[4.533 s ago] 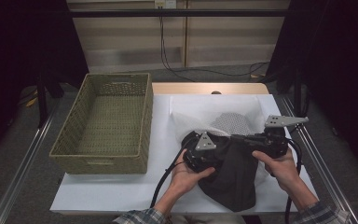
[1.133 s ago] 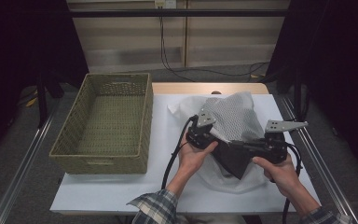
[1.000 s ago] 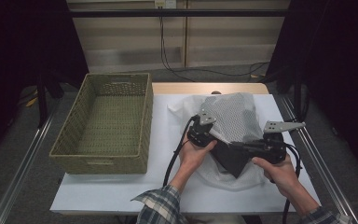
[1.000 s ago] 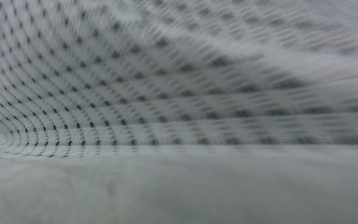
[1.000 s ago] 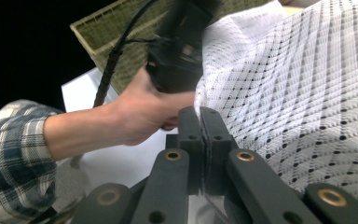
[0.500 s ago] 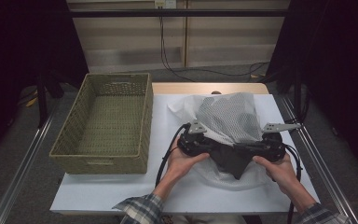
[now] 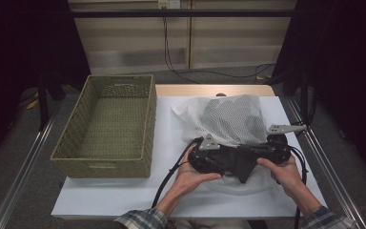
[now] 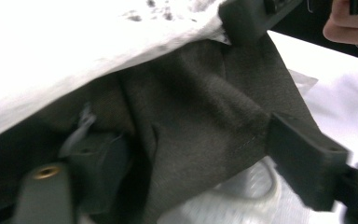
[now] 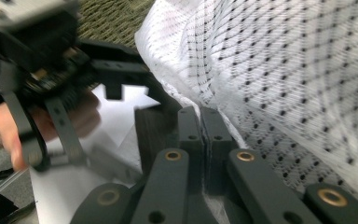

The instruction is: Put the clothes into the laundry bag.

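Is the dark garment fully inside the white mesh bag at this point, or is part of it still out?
Partly out. In the high view the dark garment hangs below the white mesh bag's near edge, between the left claw and right claw.

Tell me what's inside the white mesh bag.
A dark garment is partly in the mesh bag: its dark cloth shows through the netting, and its lower part hangs out between the two tools. Anything else inside is hidden by the mesh and the cloth.

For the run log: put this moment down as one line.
left tongs: open around dark cloth | right tongs: shut on mesh bag edge | basket: empty, at left
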Demonstrator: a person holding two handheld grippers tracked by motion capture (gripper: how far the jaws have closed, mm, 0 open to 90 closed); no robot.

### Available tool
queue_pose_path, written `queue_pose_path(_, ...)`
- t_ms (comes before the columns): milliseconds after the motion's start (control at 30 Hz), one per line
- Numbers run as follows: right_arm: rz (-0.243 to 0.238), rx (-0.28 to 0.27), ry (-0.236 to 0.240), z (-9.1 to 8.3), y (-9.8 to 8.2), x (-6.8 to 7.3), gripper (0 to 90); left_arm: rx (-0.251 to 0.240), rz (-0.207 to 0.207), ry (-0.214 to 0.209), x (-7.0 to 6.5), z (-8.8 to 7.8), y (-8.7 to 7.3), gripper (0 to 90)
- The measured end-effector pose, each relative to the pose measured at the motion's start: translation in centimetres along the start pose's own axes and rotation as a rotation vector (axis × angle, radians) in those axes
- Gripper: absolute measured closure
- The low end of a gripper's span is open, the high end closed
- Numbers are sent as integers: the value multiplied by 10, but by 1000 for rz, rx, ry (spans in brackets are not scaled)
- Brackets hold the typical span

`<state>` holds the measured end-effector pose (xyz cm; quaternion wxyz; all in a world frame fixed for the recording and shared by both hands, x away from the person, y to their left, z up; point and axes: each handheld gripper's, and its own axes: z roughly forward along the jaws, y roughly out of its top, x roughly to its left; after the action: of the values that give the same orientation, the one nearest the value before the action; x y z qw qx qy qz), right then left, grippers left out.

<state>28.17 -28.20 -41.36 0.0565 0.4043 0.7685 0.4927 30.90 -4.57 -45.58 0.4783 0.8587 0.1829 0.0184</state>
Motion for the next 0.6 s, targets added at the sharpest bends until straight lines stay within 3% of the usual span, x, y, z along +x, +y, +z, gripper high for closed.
queue_pose_path(67,0,2,2,-1,0,0,885,24,17,11,-1,9,1,148)
queue_pose_path(167,-1,3,7,-1,0,0,885,62,5,7,3,23,1,104)
queue_pose_path(300,-6,10,6,-1,-1,1,885,109,32,41,4,35,-3,119)
queue_pose_path(333,-9,11,6,-2,-1,0,886,80,34,45,4,37,-5,141)
queue_pose_path(400,-8,8,9,-2,-1,0,886,115,69,65,6,38,-6,231)
queue_pose_path(533,-13,19,9,-1,-1,2,886,136,120,98,10,38,-7,451)
queue_pose_path(567,-16,21,10,-1,-2,2,885,162,136,107,11,35,-7,496)
queue_pose_path(600,-19,24,9,0,-2,2,886,137,123,115,14,36,-8,559)
